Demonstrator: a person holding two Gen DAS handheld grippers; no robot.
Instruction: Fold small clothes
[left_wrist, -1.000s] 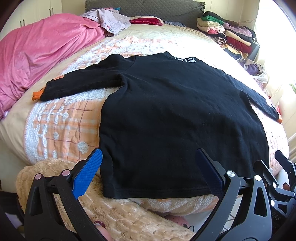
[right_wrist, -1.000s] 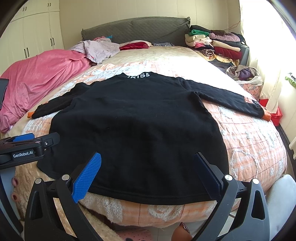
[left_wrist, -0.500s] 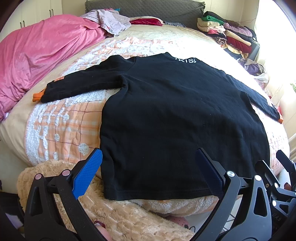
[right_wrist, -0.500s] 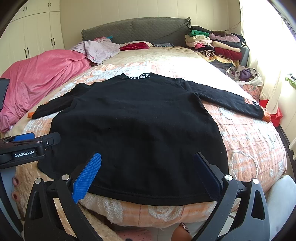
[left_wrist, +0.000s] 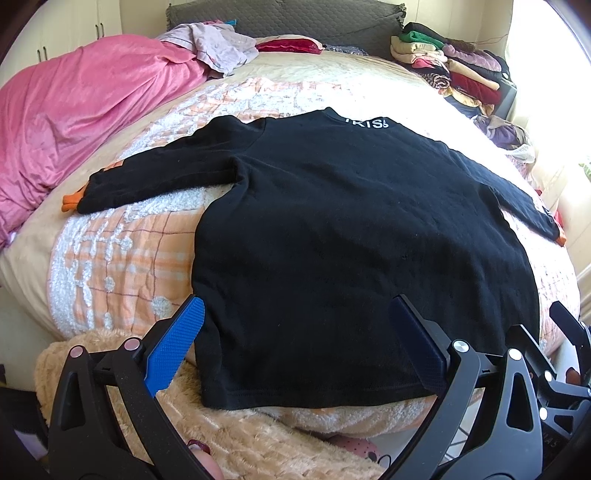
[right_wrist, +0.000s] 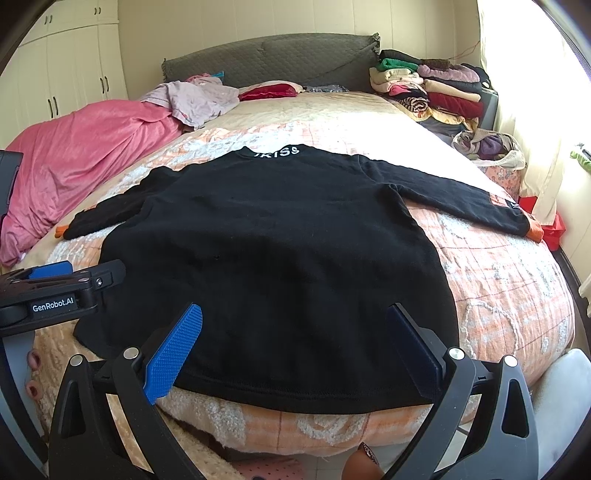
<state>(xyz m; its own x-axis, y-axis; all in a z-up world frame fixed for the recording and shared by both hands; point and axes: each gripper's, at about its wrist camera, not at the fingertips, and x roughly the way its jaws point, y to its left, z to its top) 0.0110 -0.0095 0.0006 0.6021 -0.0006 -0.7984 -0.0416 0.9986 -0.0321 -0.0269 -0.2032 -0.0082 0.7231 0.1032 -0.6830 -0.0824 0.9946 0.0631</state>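
Blue-padded, my left tongs and right tongs both gape wide and empty over the near hem. Just beyond them the black sweater lies flat on the bed, hem toward me, lettered collar pointing at the headboard. Its body runs lengthwise up the bed; the sleeves spread out to either side, orange cuffs at the tips. Folded clothes are stacked far right.
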